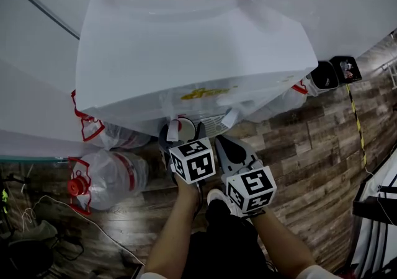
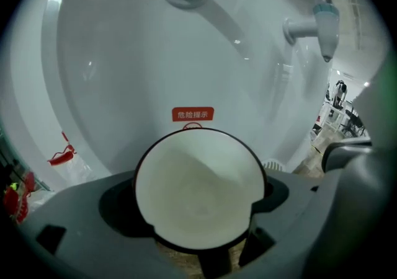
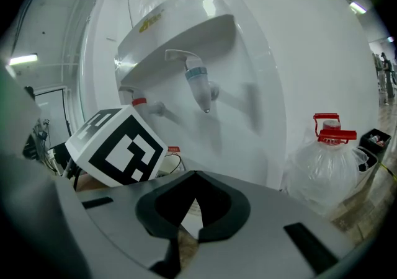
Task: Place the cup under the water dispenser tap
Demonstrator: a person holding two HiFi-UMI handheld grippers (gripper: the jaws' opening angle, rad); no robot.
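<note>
White cup (image 2: 198, 191), white dispenser (image 1: 186, 48), blue-banded tap (image 2: 325, 23), red-capped clear bottle (image 1: 108, 178), brown wood-grain floor (image 1: 310, 141)

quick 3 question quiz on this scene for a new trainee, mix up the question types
1. Which holds the cup? A left gripper B right gripper C neither
2. True or false: the right gripper's jaws stand wide apart.
3. How many taps on the water dispenser show in the right gripper view?
Key: 1 A. 2 false, they are together on nothing. 3 two: blue tap, red tap.
</note>
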